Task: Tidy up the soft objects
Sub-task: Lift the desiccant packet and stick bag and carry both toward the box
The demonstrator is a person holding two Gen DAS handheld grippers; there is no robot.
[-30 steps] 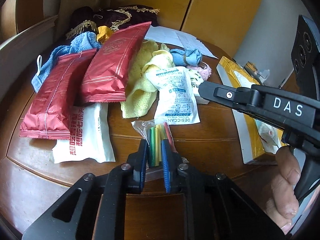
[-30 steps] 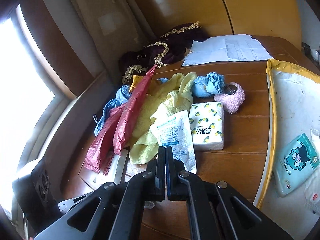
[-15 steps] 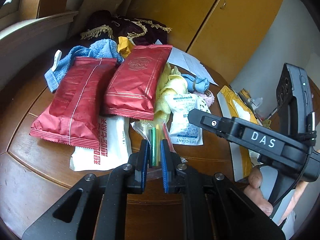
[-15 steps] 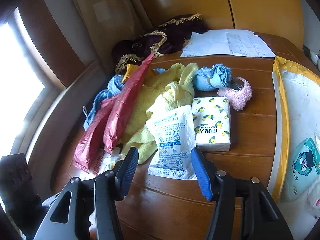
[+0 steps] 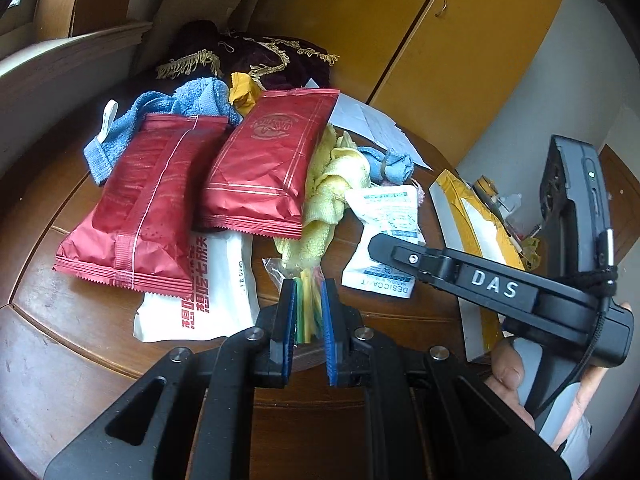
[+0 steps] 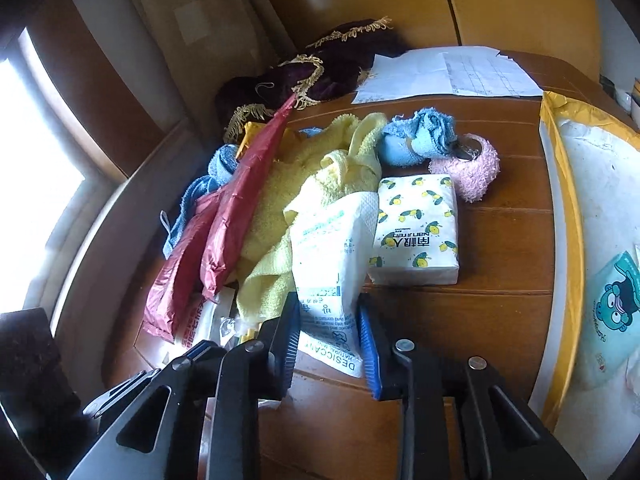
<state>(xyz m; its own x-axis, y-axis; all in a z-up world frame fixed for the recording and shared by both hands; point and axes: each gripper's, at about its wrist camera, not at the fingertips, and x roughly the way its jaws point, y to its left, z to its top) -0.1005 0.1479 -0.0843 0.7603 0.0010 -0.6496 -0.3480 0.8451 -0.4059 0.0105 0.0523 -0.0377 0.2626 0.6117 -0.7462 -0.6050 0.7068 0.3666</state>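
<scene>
On the worktop point(image 6: 504, 248) before me, two snack packets point(image 5: 256, 168) lie side by side at the left, overlapping a flat pouch point(image 5: 208, 292) nearer me. Behind them sits a towel point(image 5: 188, 100), with a fringed cloth point(image 6: 320, 76) at the far edge. A rumpled cloth point(image 6: 288, 196) lies right of the packets, and a desiccant sachet point(image 6: 332, 256) rests against it. A tissue pack point(image 6: 416, 232) lies right of the sachet, a rolled sock point(image 6: 420, 136) behind it. A padded envelope point(image 6: 592, 184) lies far right.
</scene>
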